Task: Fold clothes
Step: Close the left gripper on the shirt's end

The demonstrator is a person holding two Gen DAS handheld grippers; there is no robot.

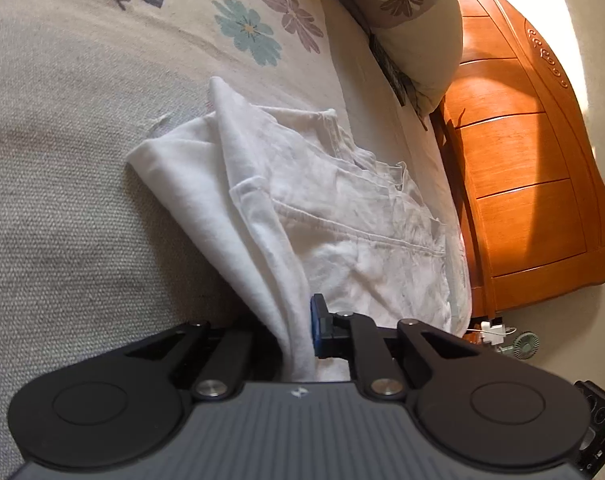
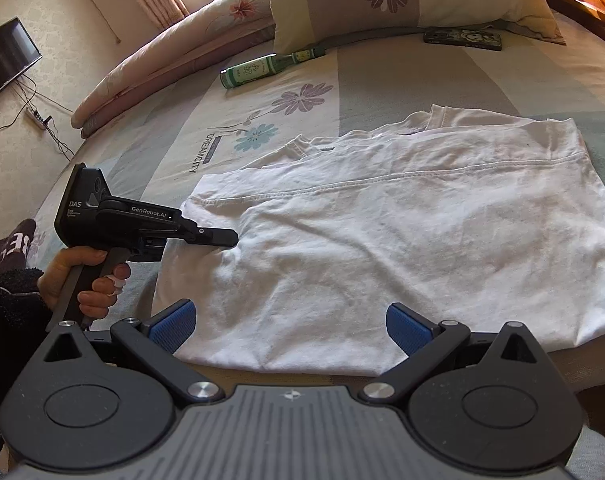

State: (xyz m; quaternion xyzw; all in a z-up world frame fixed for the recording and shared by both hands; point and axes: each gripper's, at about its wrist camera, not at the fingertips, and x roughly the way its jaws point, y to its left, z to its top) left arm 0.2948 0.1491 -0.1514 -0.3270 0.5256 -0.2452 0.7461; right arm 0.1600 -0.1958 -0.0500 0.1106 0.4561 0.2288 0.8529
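My left gripper (image 2: 232, 237) is clamped tight on the side edge of the white T-shirt (image 2: 402, 240), a fold of the cloth pinched between its pads and rising up just in front of its camera. My right gripper (image 2: 292, 330) stands wide apart with nothing held, its blue pads (image 2: 408, 330) hovering over the shirt's near hem. The shirt lies spread on the flowered bedsheet (image 2: 262, 92) ahead of both grippers.
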